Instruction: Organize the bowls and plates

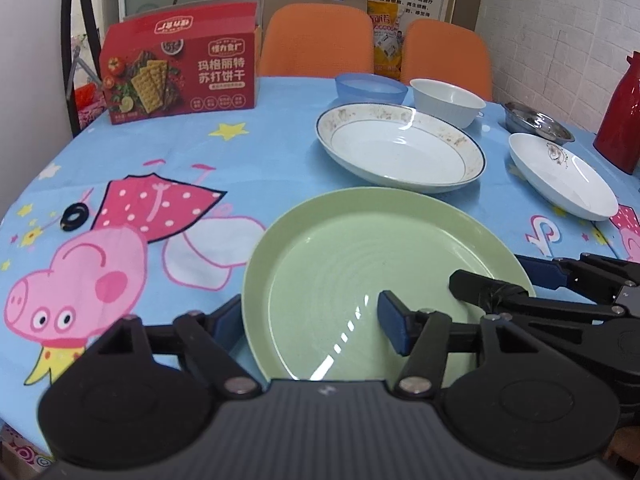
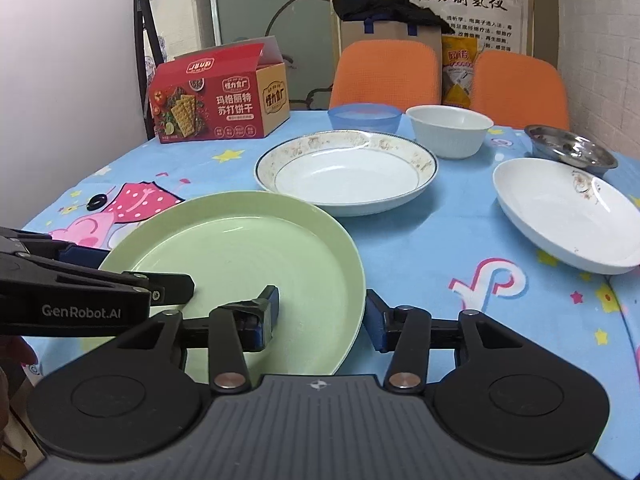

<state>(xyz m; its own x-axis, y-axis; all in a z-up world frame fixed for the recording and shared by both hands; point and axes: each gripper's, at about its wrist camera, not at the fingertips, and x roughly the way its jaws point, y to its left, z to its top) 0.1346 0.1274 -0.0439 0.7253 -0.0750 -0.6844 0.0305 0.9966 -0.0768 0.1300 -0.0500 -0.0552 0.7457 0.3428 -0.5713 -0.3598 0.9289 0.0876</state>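
Green plate [image 1: 360, 264] near table edge, left gripper [image 1: 310, 322] wide open astride its left rim, right gripper [image 2: 320, 316] wide open astride its right rim, gold-rimmed plate [image 2: 346, 172] just behind, neither gripping anything.

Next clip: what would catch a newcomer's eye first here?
The pale green plate lies nearest, with both open grippers straddling its rim: the left gripper at its left edge, the right gripper at its right. Behind it sits a large gold-rimmed white plate, and the red cracker box stands far left.
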